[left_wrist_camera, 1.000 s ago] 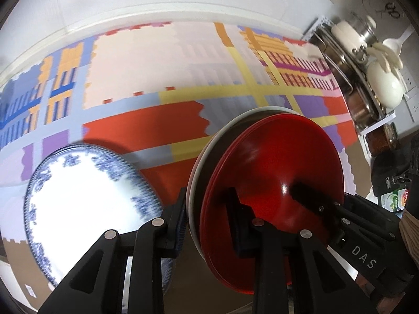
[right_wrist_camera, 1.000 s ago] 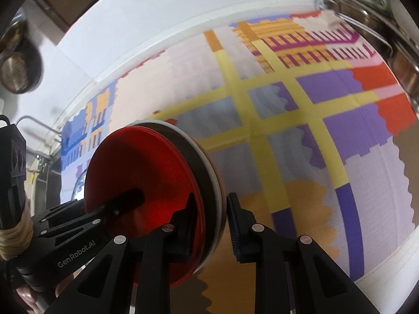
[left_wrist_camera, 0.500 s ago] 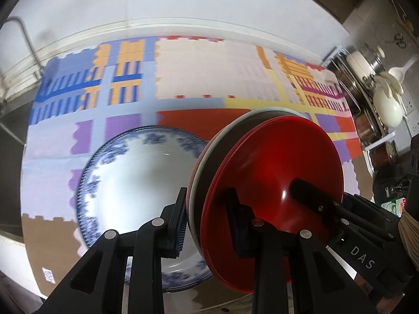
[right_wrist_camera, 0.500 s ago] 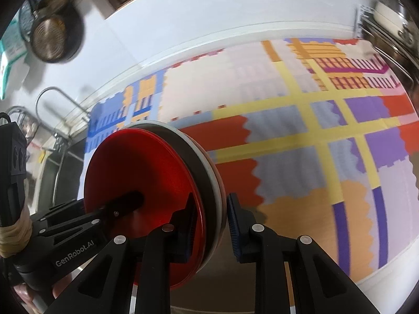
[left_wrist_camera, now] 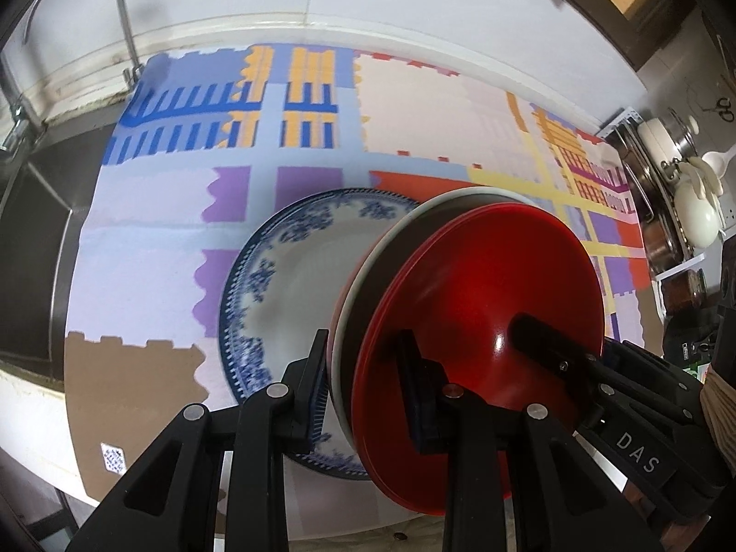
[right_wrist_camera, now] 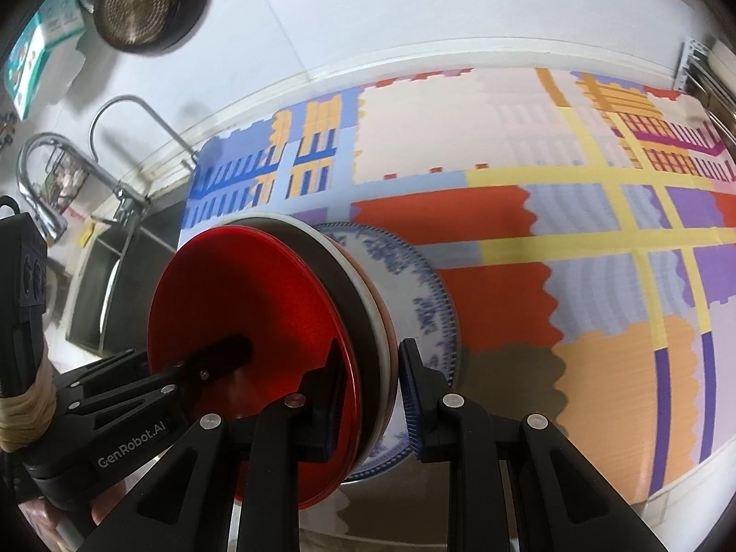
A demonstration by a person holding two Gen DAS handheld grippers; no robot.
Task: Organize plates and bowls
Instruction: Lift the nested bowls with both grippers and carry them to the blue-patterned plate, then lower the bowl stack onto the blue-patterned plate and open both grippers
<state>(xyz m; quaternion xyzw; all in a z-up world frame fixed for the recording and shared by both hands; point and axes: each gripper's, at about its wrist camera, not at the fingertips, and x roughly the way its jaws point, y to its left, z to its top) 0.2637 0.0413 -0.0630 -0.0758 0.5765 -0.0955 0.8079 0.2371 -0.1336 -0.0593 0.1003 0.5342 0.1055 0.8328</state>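
Note:
A stack of plates with a red one on top and a white and dark one beneath hangs in the air, held by its rim on two sides. My left gripper is shut on one edge of the plate stack. My right gripper is shut on the opposite edge of the same stack. Below it, a white plate with a blue pattern lies flat on the colourful mat; the stack partly hides it, and its patterned plate rim shows past the stack.
A sink basin with a curved tap borders the mat on the left. A rack with pots and white lids stands at the right. A pan hangs on the white wall.
Both grippers have carried the plate stack leftward across the mat, so the blue-patterned plate now lies under it and the sink has come into view.

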